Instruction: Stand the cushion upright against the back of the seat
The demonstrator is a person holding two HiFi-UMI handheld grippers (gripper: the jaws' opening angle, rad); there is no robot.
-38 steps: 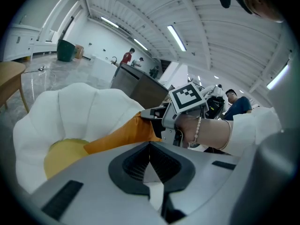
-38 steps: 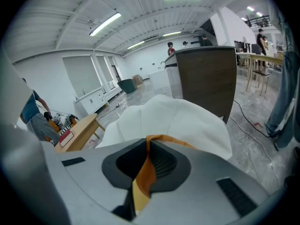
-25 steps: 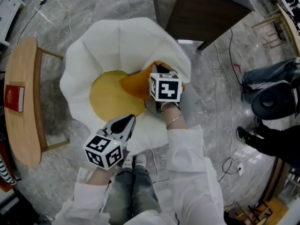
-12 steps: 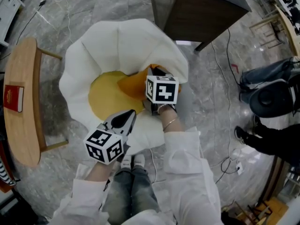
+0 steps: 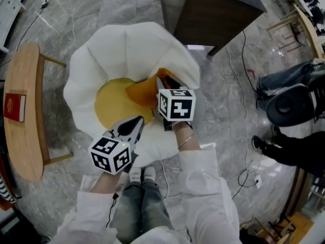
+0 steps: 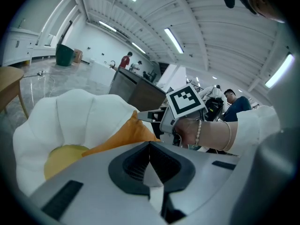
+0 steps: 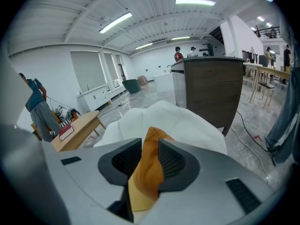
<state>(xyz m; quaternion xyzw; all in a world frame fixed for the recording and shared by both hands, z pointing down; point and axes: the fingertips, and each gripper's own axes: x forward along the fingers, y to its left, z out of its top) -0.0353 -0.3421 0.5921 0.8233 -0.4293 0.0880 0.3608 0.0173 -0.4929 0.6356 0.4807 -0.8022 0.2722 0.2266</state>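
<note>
Marble floor (image 5: 91, 9), white chair (image 5: 137, 44): up its back slants the orange cushion (image 5: 144, 93), a corner between my right gripper's (image 5: 163, 79) just-opened, wide jaws; my shut left gripper (image 5: 136, 122) is farther off.

The grey marble floor (image 5: 91, 14) carries a white shell-shaped armchair (image 5: 132, 44). A wooden side table (image 5: 23, 111) stands to the armchair's left, and a dark cabinet (image 5: 218, 14) stands behind its right side. On the armchair's yellow seat (image 5: 114, 108), an orange cushion (image 5: 144, 93) lies at the right edge with one corner raised toward the back. A red book (image 5: 14, 107) lies on the side table.
</note>
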